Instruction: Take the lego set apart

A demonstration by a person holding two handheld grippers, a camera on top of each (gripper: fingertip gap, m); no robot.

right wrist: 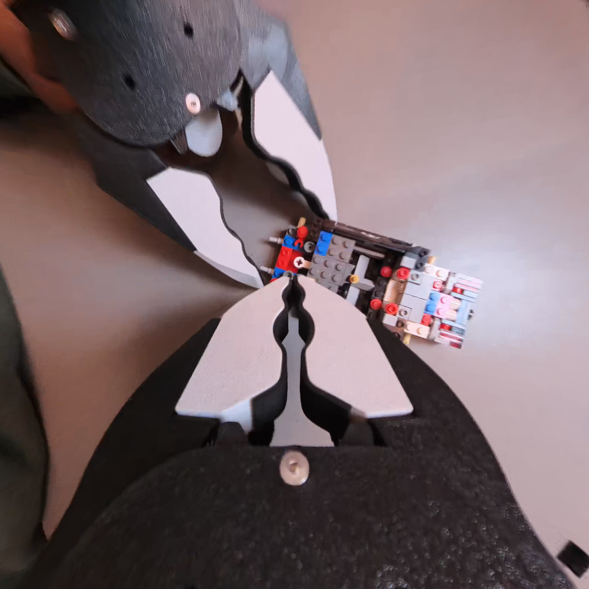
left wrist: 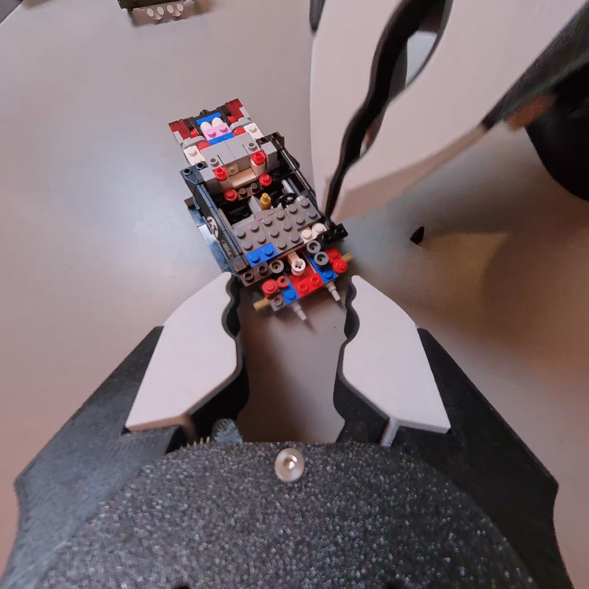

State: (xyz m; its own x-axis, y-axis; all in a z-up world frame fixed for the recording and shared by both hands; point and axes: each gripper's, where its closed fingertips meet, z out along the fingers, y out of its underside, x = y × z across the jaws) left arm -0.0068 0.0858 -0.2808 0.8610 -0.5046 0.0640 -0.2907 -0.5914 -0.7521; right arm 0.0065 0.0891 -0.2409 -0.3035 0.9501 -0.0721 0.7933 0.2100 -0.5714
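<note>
Lego set (left wrist: 255, 204) sits on the pale grey counter (left wrist: 79, 191), a half-stripped car with studs up, and we see it from two sides. In the left wrist view we look along its length from the end of red and blue plates, with grey plates behind them and red-stud pieces farther off. The left gripper (left wrist: 291, 283) stands wide apart, its white fingers (left wrist: 197, 350) flanking bare counter just short of that near end, holding nothing. At the right of this view the right gripper (left wrist: 330, 216) comes down blurred, its tips meeting at a small black plate (left wrist: 334, 234) on the car's near right corner.

That black plate is hidden in the right wrist view, where our own right gripper (right wrist: 293, 280) is pressed nearly together, its tips right at the car's edge by the red and blue plates; whether it actually pinches a piece we cannot tell. Here the car (right wrist: 366, 277) lies crosswise, and its pink and blue far end shows plainly. The left gripper (right wrist: 287, 242) shows at the upper left, spread open against the car's end.

Only the left wrist view shows a loose dark piece with pale studs (left wrist: 159, 12) at the counter's top edge; only the right shows a small black object (right wrist: 572, 557) at the lower right.
</note>
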